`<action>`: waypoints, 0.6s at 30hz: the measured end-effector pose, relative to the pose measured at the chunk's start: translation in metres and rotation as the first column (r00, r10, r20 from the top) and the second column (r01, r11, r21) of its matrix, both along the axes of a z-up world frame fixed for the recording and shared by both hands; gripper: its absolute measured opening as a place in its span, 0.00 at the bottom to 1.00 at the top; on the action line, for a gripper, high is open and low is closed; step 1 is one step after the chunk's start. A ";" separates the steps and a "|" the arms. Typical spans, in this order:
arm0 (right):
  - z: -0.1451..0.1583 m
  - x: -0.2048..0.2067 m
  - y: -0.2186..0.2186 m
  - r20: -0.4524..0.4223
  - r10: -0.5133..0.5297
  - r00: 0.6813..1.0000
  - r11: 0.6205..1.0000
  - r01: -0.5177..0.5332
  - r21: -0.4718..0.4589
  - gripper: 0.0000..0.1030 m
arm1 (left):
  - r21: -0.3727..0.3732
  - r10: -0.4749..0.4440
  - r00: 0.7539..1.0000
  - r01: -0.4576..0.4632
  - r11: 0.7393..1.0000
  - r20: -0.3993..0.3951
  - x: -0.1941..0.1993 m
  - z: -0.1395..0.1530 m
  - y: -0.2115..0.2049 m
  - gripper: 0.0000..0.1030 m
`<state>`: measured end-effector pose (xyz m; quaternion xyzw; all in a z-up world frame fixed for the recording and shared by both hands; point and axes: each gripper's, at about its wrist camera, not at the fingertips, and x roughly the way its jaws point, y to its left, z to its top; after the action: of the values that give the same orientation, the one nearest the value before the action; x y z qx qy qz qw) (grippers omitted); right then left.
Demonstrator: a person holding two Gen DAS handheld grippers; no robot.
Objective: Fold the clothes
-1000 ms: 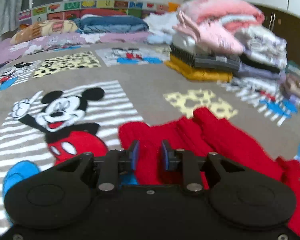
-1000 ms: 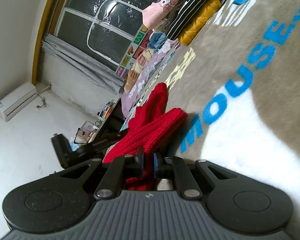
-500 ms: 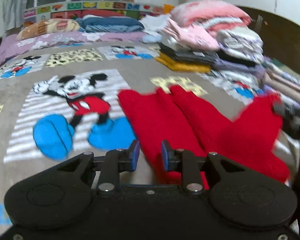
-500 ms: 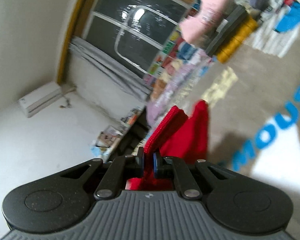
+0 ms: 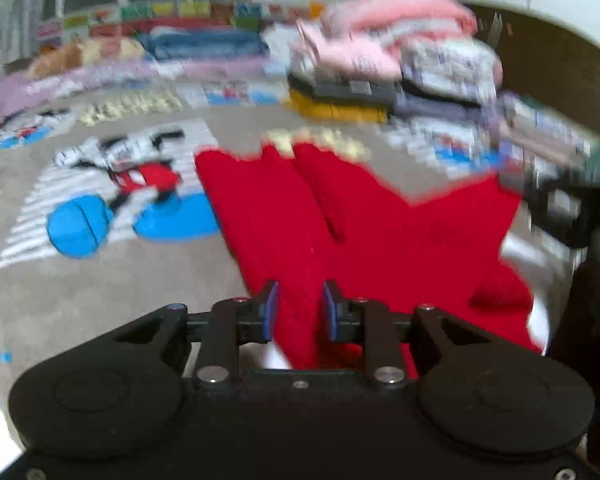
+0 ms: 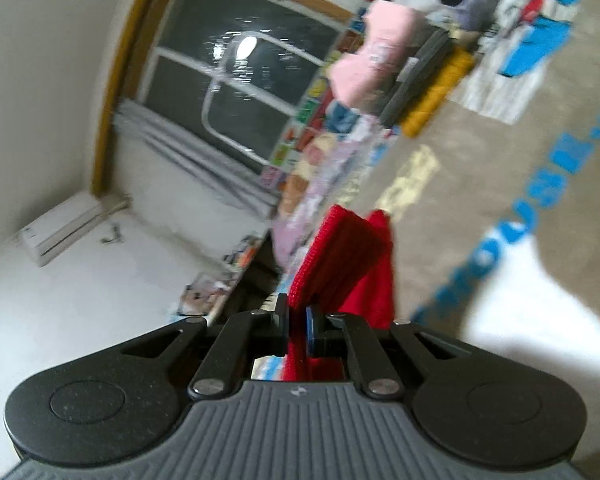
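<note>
The red knitted garment (image 5: 284, 216) is spread on the cartoon-printed blanket (image 5: 100, 280), its near hem at the left gripper (image 5: 299, 307) and one part raised at the right of that view. Red knit is seen between the left gripper's narrowly set jaws, though whether the pads press on it cannot be told through the blur. The right gripper (image 6: 298, 326) is closed tight on a ribbed edge of the same garment (image 6: 340, 264), which is held off the blanket.

The fold is judged to be under way; it would be done well if the lifted edge were carried across and laid parallel to the opposite edge, with the cloth kept lightly taut so that no crease is trapped beneath.

The knit appears thick, soft and heavy, with raised ribbing at the gripped edge; sagging is to be expected. The blanket looks short-piled and matte. A stack of folded clothes (image 5: 364, 80) stands well apart at the far side, blurred
</note>
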<state>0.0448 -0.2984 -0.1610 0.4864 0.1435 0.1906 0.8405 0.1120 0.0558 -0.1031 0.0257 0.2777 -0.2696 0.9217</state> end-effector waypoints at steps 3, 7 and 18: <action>0.001 -0.003 -0.002 -0.003 -0.015 1.000 1.000 0.015 0.008 0.09 | -0.076 0.074 0.997 -0.072 0.994 0.024 0.016 0.003 0.001 0.21; -0.005 -0.007 0.003 -0.029 -0.017 0.999 1.000 0.017 0.018 0.09 | 0.020 0.040 0.998 -0.039 0.999 -0.039 0.035 -0.024 -0.024 0.21; -0.023 0.001 0.000 -0.090 -0.021 0.996 1.000 0.020 -0.003 0.13 | -0.022 0.010 1.000 -0.010 1.000 0.004 -0.012 0.005 0.009 0.21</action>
<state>0.0455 -0.2984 -0.1837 0.4953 0.1764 0.1597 0.8355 0.1003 0.0648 -0.0978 0.0148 0.2731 -0.2682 0.9237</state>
